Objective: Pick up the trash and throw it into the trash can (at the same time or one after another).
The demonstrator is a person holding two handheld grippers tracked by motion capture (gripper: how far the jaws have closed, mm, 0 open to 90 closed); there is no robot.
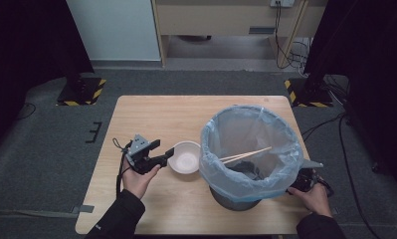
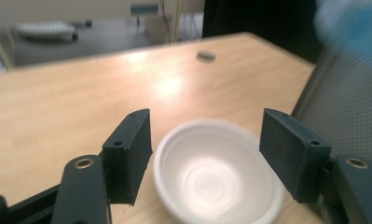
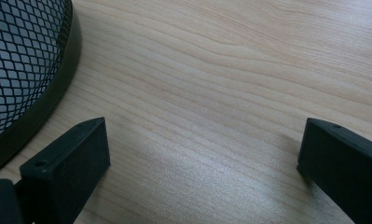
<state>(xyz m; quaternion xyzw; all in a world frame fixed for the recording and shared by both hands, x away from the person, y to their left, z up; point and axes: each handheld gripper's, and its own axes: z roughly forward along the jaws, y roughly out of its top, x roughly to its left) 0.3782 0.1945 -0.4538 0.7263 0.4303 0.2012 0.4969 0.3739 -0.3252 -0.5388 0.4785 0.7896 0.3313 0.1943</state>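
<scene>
Bowl (image 1: 184, 157) sits at centre frame on the tabletop (image 1: 151, 114), and we straddle it with our left tool (image 1: 157, 152), jaws wide and empty, ready to grip. Lower right, our right tool (image 3: 202, 154) gapes empty beside the bin (image 1: 250, 144), steadying nothing.

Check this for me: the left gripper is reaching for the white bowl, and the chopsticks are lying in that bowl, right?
Not quite. The chopsticks lie in the lined bin, as the high view shows. The left gripper does reach for the white bowl, which is empty.
</scene>
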